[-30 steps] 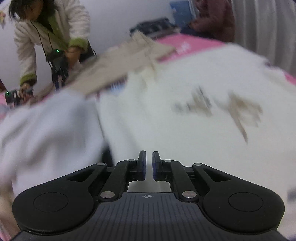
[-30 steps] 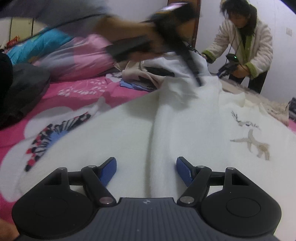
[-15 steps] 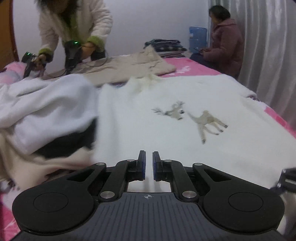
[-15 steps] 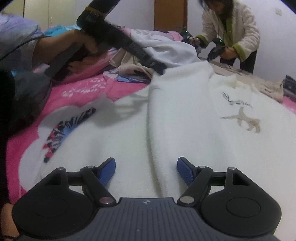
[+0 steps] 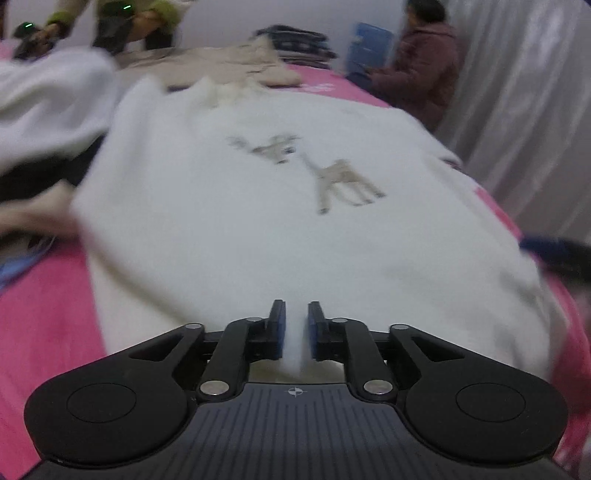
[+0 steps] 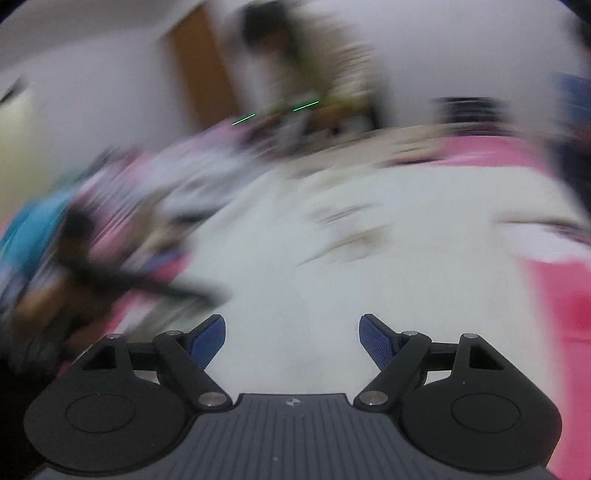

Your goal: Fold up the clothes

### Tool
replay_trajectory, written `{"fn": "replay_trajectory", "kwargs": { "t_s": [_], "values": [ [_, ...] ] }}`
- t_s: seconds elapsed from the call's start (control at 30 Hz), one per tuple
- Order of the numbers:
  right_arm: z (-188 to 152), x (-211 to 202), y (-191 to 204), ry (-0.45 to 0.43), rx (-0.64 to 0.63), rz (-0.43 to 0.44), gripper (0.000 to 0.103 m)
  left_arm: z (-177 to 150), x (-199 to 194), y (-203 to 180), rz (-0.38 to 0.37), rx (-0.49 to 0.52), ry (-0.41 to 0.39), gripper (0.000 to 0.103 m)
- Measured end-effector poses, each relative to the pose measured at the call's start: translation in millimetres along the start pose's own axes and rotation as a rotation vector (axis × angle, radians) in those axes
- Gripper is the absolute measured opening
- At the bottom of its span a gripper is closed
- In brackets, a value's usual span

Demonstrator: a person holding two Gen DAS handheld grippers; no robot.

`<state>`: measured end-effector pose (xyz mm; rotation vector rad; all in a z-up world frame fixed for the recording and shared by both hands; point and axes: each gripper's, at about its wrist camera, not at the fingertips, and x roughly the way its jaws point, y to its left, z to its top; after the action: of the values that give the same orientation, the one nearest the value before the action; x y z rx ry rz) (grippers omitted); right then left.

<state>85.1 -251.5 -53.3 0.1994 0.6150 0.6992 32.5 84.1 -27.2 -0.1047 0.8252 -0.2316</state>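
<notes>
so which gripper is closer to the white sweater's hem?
Left. The left gripper has its fingers shut on the white sweater at the hem; the right gripper is open above the cloth, gripping nothing.

Pink bedspread [image 5: 44, 317], white wall [image 5: 221, 18], pale curtain [image 5: 524, 92].

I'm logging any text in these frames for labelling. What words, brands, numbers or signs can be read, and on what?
No readable text in either view.
White sweater: two embroidered deer, no lettering.
Left gripper and right gripper: each body carries a small round crosshair-like mark, no words.
Pink bedspread: pale print near the far edge, too blurred to read.
</notes>
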Motion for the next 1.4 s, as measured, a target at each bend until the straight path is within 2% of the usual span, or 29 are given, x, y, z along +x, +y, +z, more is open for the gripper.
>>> {"fn": "replay_trajectory", "kwargs": {
  "t_s": [0.13, 0.2, 0.27, 0.33, 0.37, 0.43, 0.5, 0.57, 0.63, 0.7, 0.73, 0.8, 0.87, 0.93, 0.97, 1.1, 1.17, 1.2, 1.3, 1.37, 1.4],
  "values": [
    [20, -18, -100, -0.118, 0.333, -0.142, 0.083, 29, 7, -23, -0.089, 0.067, -0.027, 0.027],
    [28, -18, -150, -0.163, 0.489, -0.164, 0.083, 47, 17, -33, -0.140, 0.082, -0.049, 0.033],
    [31, -13, -204, -0.167, 0.715, -0.174, 0.083, 70, 34, -41, -0.193, 0.106, -0.066, 0.038],
    [35, -5, -247, -0.175, 0.879, -0.161, 0.085, 98, 56, -51, -0.221, 0.135, -0.088, 0.055],
    [34, -3, -261, -0.209, 0.930, -0.151, 0.085, 110, 66, -55, -0.232, 0.142, -0.097, 0.057],
    [34, 6, -291, -0.276, 1.033, -0.108, 0.086, 138, 91, -65, -0.258, 0.159, -0.108, 0.059],
    [28, 24, -322, -0.307, 1.178, -0.051, 0.086, 169, 122, -76, -0.272, 0.163, -0.106, 0.059],
    [11, 47, -349, -0.329, 1.380, -0.030, 0.086, 192, 149, -85, -0.284, 0.152, -0.103, 0.059],
    [-8, 66, -366, -0.354, 1.555, -0.028, 0.087, 217, 179, -98, -0.304, 0.149, -0.085, 0.060],
    [-24, 88, -375, -0.401, 1.657, 0.047, 0.087, 239, 211, -112, -0.321, 0.168, -0.051, 0.062],
    [-30, 102, -376, -0.416, 1.685, 0.101, 0.087, 249, 228, -120, -0.325, 0.177, -0.031, 0.064],
    [-35, 127, -375, -0.412, 1.709, 0.123, 0.087, 268, 260, -133, -0.351, 0.180, 0.025, 0.065],
    [-46, 135, -378, -0.491, 1.776, 0.151, 0.087, 286, 292, -143, -0.382, 0.173, 0.097, 0.067],
    [-57, 139, -381, -0.607, 1.829, 0.191, 0.087, 299, 315, -152, -0.371, 0.198, 0.118, 0.068],
    [-58, 142, -383, -0.638, 1.828, 0.201, 0.087, 306, 327, -156, -0.364, 0.212, 0.127, 0.068],
    [-58, 162, -393, -0.666, 1.833, 0.269, 0.086, 327, 360, -171, -0.342, 0.288, 0.132, 0.069],
    [-59, 170, -398, -0.689, 1.861, 0.282, 0.082, 336, 379, -182, -0.328, 0.339, 0.143, 0.073],
    [-61, 172, -400, -0.710, 1.872, 0.281, 0.076, 341, 392, -186, -0.336, 0.348, 0.170, 0.078],
    [-64, 172, -404, -0.795, 1.863, 0.270, 0.063, 349, 425, -204, -0.341, 0.355, 0.230, 0.079],
    [-61, 169, -407, -0.809, 1.819, 0.231, 0.048, 348, 447, -219, -0.348, 0.392, 0.296, 0.084],
    [-57, 167, -408, -0.811, 1.792, 0.210, 0.034, 346, 455, -225, -0.343, 0.412, 0.317, 0.084]
  ]
}}
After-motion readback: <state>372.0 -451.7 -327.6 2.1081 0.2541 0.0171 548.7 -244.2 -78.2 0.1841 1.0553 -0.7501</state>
